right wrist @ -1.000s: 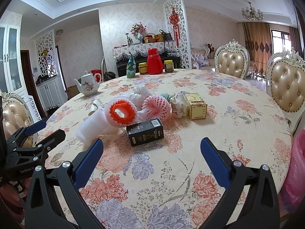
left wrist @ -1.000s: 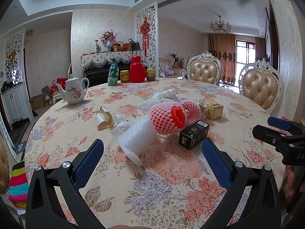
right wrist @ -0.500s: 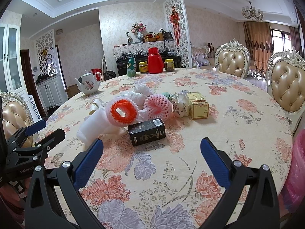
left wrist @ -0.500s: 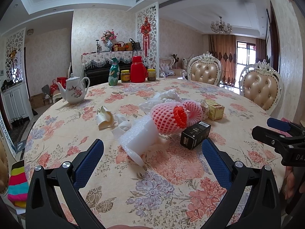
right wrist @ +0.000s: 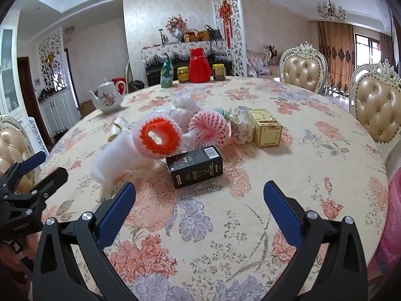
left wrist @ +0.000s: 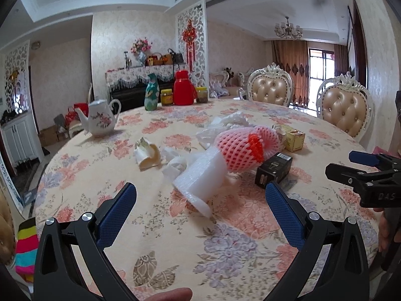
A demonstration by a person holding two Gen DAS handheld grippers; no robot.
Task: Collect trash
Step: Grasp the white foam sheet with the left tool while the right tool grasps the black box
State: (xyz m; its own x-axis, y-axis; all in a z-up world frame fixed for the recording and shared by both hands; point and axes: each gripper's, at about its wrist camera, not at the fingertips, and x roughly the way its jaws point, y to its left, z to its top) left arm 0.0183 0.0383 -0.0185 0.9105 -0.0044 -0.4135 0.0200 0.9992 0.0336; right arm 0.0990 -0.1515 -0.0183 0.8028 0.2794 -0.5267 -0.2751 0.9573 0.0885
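Both claws hang low over the near edge of the round worktop, each spread wide with nothing between its blue pads. The left claw points at the white bubble-wrap sleeve, which lies on its side just ahead of it, its open end ragged and turned toward the near edge. The right claw faces the black box, which lies flat with a barcode on its top face, close in front but untouched.

The trash sits in a loose cluster near the middle of the flowered cloth. Pushed into the far end of the sleeve is a pink foam fruit net with an orange-red rim, touching the black box's corner. A second pink net lies beside it, then a crumpled patterned wrapper and a small yellow carton standing upright. White plastic bags bunch behind the nets. Off to the left a torn cream scrap lies apart from the heap.

The claws are held level, side by side and well apart. At the worktop's far side stand a teapot, a red flask and jars.
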